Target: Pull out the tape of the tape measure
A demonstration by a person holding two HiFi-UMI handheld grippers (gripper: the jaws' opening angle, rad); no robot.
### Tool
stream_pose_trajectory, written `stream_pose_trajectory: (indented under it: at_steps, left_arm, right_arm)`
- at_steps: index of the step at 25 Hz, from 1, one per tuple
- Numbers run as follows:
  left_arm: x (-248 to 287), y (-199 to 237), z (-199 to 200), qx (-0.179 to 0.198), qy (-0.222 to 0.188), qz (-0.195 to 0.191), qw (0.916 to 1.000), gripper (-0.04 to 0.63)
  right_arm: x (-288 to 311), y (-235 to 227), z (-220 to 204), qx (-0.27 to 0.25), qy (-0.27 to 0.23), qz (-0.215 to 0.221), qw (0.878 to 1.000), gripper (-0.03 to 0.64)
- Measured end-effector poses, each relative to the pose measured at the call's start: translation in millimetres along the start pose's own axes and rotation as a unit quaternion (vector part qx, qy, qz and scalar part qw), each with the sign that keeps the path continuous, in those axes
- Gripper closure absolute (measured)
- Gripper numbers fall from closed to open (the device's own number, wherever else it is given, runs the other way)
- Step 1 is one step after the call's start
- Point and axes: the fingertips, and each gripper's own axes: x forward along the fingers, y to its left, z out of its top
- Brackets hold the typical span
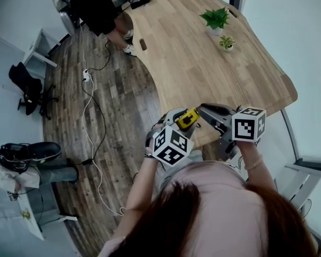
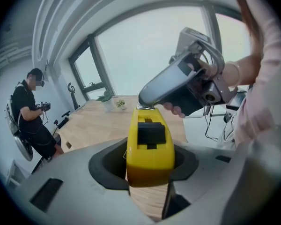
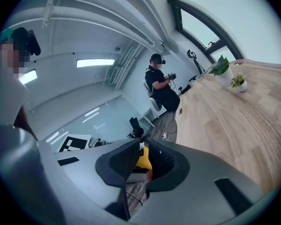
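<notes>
Pinching the tape's end tab is the step in hand, I judge. The left gripper clamps the yellow tape measure by its sides, in the air beside the wooden desk edge. The right gripper has its jaws slightly apart, with nothing clearly gripped. Best to close squarely on the metal tab, then pull straight away from the case. The left gripper view shows the right gripper's nose at the tab; the right gripper view shows only a yellow sliver through its gap.

Glossy yellow plastic tape measure; matt wooden table.
</notes>
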Motion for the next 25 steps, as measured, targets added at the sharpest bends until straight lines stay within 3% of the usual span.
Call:
stream_pose_trajectory:
  at_steps: [10, 17, 25]
  left_arm:
    - [-16, 22, -1, -0.087, -0.044, 0.036, 0.9946, 0.422]
    - [-32, 41, 1, -0.161, -0.077, 0.066, 0.9817, 0.422]
    - [-50, 51, 11, -0.194, -0.112, 0.087, 0.9707, 0.422]
  right_arm:
    - [-17, -6, 26, -0.046, -0.065, -0.049, 0.996, 0.586]
    - [-28, -6, 37, -0.105, -0.096, -0.089, 0.986, 0.597]
    - [-43, -5, 42, -0.15, -0.107, -0.134, 0.974, 0.607]
